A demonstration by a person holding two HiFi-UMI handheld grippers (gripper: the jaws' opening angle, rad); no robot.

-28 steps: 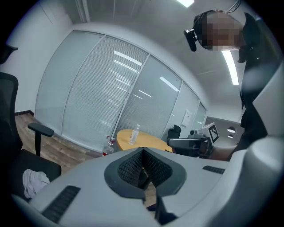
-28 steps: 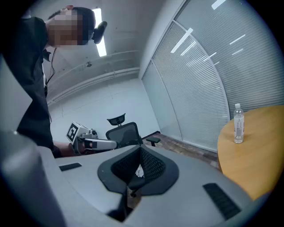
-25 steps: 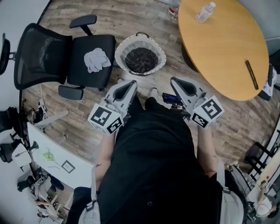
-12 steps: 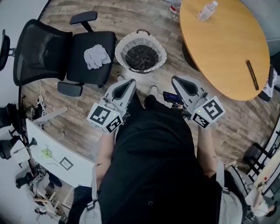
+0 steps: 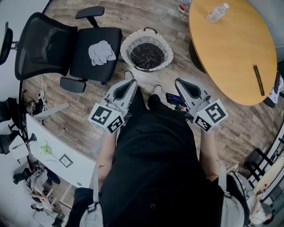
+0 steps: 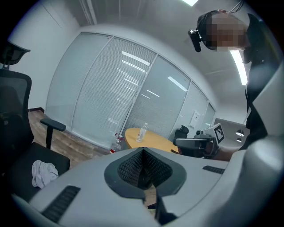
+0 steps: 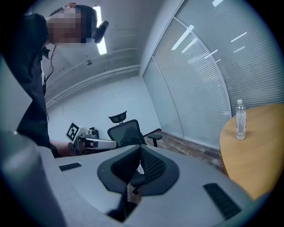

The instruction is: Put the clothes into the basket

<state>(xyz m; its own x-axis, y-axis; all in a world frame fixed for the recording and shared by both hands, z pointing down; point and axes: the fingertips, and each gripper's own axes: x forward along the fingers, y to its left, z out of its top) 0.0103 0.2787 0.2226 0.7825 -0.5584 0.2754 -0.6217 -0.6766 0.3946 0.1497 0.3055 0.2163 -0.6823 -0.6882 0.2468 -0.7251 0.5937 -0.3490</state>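
Clothes: 1 pale grey garment is in view, crumpled on the seat of the black office chair and well apart from both grippers.
Basket: the white woven basket stands on the wood floor, just beside the chair, between it and the round table. Its inside is dark (whether that is a garment already dropped in or only a lining cannot be told).
Left gripper: the left gripper is held low and pointed toward the basket, jaws pressed together with nothing between them.
Right gripper: the right gripper is alongside it at about the same height, jaws closed and empty.
Work done: none that these views can confirm.
Work left: judged to be the whole job for the pale garment: approach the chair, open 1 gripper, pinch the cloth, carry it across and release it over the basket.
Stage: start of task, with the approach to the chair not yet made.
Other items: 1 clear bottle lies on the table and is no part of the job.
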